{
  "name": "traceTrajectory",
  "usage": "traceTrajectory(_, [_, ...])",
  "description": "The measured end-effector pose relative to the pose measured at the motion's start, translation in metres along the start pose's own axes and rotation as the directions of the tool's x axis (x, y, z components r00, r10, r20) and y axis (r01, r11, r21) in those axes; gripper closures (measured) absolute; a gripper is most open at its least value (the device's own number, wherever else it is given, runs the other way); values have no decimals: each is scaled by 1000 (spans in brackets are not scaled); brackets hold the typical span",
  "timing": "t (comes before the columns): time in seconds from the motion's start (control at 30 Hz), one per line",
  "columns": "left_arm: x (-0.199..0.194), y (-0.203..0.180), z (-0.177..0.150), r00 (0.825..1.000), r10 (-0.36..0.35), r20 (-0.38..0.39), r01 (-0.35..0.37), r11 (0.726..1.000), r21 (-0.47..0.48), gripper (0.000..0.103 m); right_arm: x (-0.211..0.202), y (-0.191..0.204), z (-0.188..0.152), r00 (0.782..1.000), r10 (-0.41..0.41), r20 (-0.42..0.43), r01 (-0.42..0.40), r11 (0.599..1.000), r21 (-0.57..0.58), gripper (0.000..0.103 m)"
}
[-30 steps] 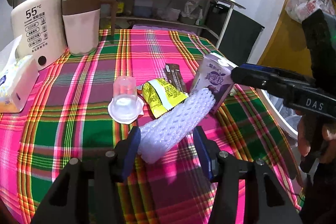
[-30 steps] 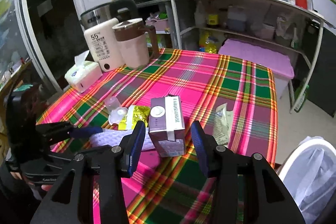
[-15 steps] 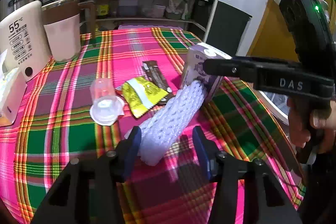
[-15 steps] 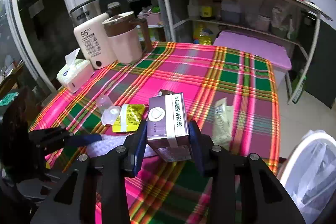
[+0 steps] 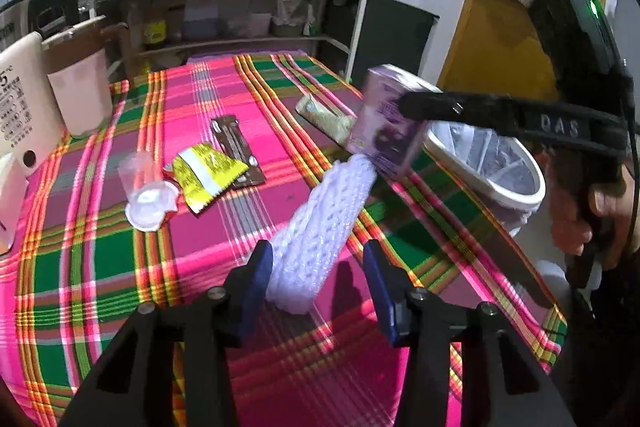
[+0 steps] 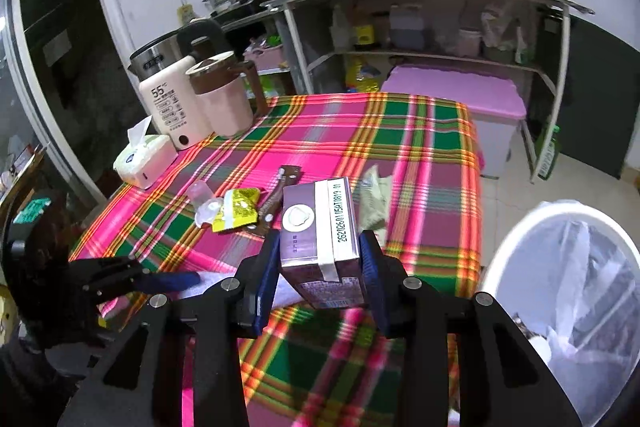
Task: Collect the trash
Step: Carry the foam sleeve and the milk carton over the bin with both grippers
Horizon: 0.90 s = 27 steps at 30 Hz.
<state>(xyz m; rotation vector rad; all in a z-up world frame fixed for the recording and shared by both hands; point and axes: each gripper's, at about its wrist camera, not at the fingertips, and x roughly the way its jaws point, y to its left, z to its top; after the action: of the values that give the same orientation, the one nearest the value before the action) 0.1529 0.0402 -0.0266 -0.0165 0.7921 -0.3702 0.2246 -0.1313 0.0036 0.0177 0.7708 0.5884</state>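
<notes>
A white foam net sleeve lies on the plaid tablecloth between the jaws of my left gripper. The left pad touches it and the right pad stands clear, so the gripper is open. The sleeve's far end leans on a purple milk carton. My right gripper is shut on that carton, with a pad flat on each side, holding it just above the table's right part. A yellow wrapper, a brown wrapper, a clear plastic cup and a pale green packet lie further back.
A white bin with a clear liner stands on the floor off the table's right edge. At the table's far left stand a kettle, a pink jug and a tissue box. Shelves line the back wall.
My right gripper closed on the milk carton and carried it right, toward the bin. My left gripper's jaws narrowed a little around the foam sleeve and shifted with it.
</notes>
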Motion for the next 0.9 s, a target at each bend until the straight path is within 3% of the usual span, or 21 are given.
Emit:
traceTrajectory(0.13, [2, 3, 8, 1000, -5, 18, 5, 1000, 5, 50, -11, -10, -5, 1000, -14, 11, 13, 1000, 26, 63])
traceTrajectory(0.33, [30, 2, 10, 997, 30, -65, -27, 999, 42, 49, -25, -17, -15, 1000, -15, 20, 14, 999, 49, 63])
traceTrajectory(0.37, [30, -1, 9, 997, 37, -70, -34, 998, 49, 50, -27, -18, -17, 1000, -15, 20, 14, 999, 52, 63])
traceTrajectory(0.5, [31, -15, 5, 994, 80, -76, -74, 995, 71, 72, -35, -23, -24, 999, -19, 25, 18, 997, 69, 63])
traceTrajectory(0.57, [29, -23, 2, 992, 104, -69, -99, 993, 67, 74, -38, -24, -26, 999, -21, 29, 19, 997, 76, 63])
traceTrajectory(0.9, [-1, -54, -3, 997, 72, 17, -71, 994, -82, 77, -74, -27, -47, 997, -36, 62, 29, 994, 102, 63])
